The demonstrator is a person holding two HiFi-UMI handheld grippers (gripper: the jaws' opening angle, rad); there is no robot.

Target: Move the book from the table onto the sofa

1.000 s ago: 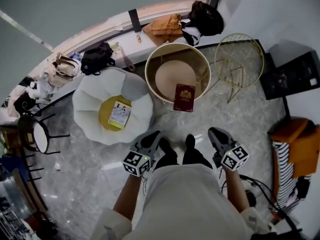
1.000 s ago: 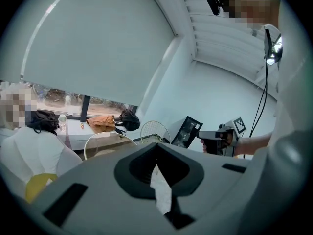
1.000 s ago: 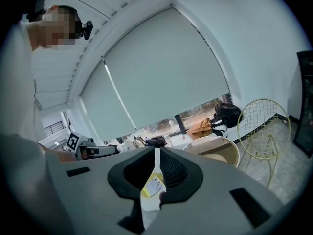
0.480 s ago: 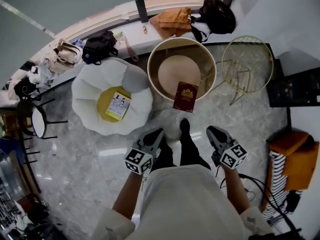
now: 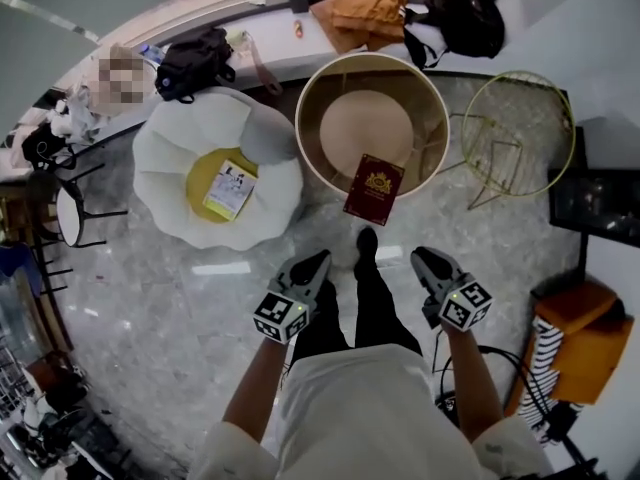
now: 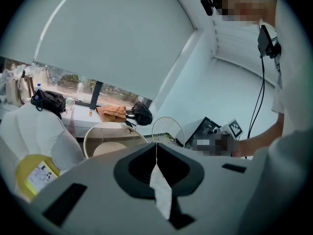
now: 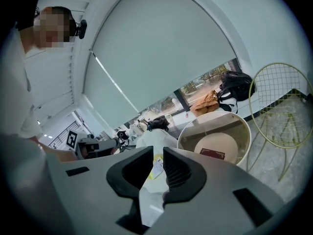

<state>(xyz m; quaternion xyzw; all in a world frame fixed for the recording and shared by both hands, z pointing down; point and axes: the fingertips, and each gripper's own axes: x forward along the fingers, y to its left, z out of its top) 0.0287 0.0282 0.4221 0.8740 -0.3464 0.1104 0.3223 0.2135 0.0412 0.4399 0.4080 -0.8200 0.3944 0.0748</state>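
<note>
The dark red book (image 5: 374, 189) lies on the near rim of the round cream-edged table (image 5: 318, 158); the right gripper view also shows the book (image 7: 212, 153) there. The white petal-shaped sofa (image 5: 166, 163) stands left of the table, with a yellow cushion (image 5: 200, 178) and a booklet on it. My left gripper (image 5: 313, 265) hangs shut and empty in front of my body, well short of the book. My right gripper (image 5: 422, 261) is level with it, and its jaws are opening with a narrow gap and nothing between them. The left gripper (image 6: 156, 146) and the right gripper (image 7: 157, 153) both point toward the table.
A gold wire side table (image 5: 515, 118) stands right of the round table. Bags (image 5: 195, 58) and an orange cloth (image 5: 368, 13) lie on the curved window ledge behind. An orange seat (image 5: 585, 328) is at the right, a round stool (image 5: 70, 213) at the left. My feet (image 5: 366, 243) are just before the table.
The table, sofa and book have slid lower and nearer in the head view as I step forward. Both grippers have sunk a little. The book has not moved on the table.
</note>
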